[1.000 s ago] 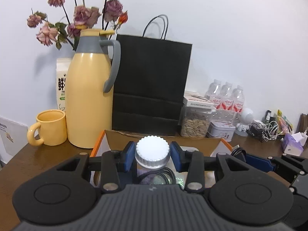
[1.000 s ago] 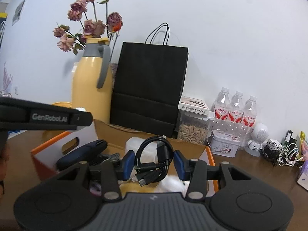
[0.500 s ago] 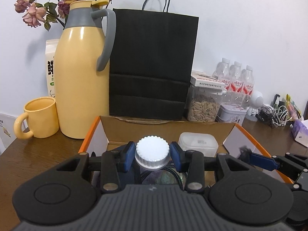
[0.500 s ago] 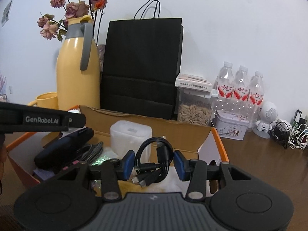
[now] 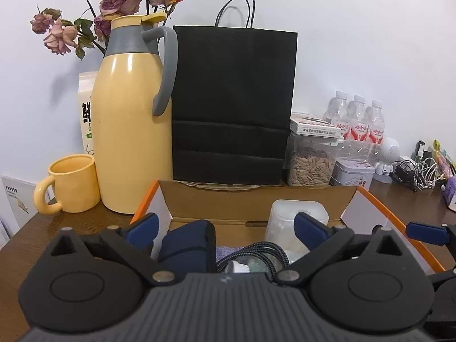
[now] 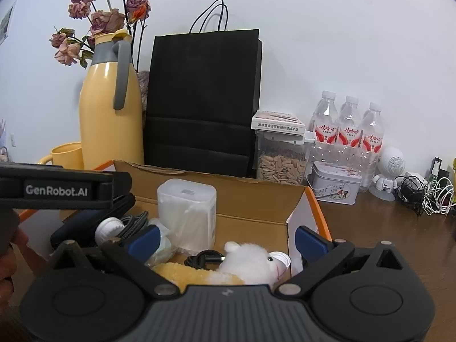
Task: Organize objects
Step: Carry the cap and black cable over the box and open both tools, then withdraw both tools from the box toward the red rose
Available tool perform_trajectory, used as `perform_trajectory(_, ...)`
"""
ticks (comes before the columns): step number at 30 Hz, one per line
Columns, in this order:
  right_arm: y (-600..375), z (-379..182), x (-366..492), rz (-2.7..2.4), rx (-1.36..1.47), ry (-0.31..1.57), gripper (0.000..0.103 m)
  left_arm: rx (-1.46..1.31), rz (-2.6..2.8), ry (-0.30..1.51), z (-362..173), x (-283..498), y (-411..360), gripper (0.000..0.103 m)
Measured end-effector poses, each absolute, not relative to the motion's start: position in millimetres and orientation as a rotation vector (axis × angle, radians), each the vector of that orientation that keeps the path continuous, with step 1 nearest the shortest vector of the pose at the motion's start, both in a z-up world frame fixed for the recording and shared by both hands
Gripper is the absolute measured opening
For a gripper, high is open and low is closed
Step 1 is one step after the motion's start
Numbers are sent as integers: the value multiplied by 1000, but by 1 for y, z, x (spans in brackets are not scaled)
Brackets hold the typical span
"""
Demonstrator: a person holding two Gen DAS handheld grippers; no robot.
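Both the left gripper point(image 5: 225, 225) and the right gripper point(image 6: 226, 238) have just been opened wide, and nothing is held. The bottle point(image 6: 108, 229) and the cable point(image 6: 203, 259) are dropped in the box point(image 6: 256, 199). Next, the grippers should be lifted out for more things.

White-capped bottle point(image 5: 238, 268) mostly hidden behind the gripper body at lower centre, milk carton point(image 5: 86, 114) half covered by the yellow flask point(image 5: 129, 131), dried flowers point(image 6: 99, 14) cut off at the top edge, tangled cables point(image 6: 427, 193) at right too small to sort.

White-capped bottle point(image 6: 109, 228) lies tipped at box point(image 6: 228, 196) left, beside braided cable point(image 6: 134, 223). Black coiled cable point(image 6: 203, 259) rests near-centre against plush toy point(image 6: 245, 265).
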State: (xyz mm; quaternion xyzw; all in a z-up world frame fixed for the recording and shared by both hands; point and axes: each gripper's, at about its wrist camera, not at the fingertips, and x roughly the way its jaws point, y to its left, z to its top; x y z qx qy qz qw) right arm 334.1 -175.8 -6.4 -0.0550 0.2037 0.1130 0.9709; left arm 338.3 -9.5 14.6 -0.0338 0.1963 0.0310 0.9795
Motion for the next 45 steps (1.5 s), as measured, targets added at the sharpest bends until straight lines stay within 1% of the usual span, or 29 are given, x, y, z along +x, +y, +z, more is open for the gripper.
perform_trajectory(22, -176, -5, 322, 237, -128, 407, 103, -56, 78, 394, 11, 327, -17, 103)
perform_trajectory(40, -180, 0, 262, 246, -144, 377, 103, -70, 108, 384, 12, 272, -17, 103)
perform_trajectory(45, -186, 1, 238, 268, -135, 387, 103, -87, 107, 404, 9, 261, -21, 103)
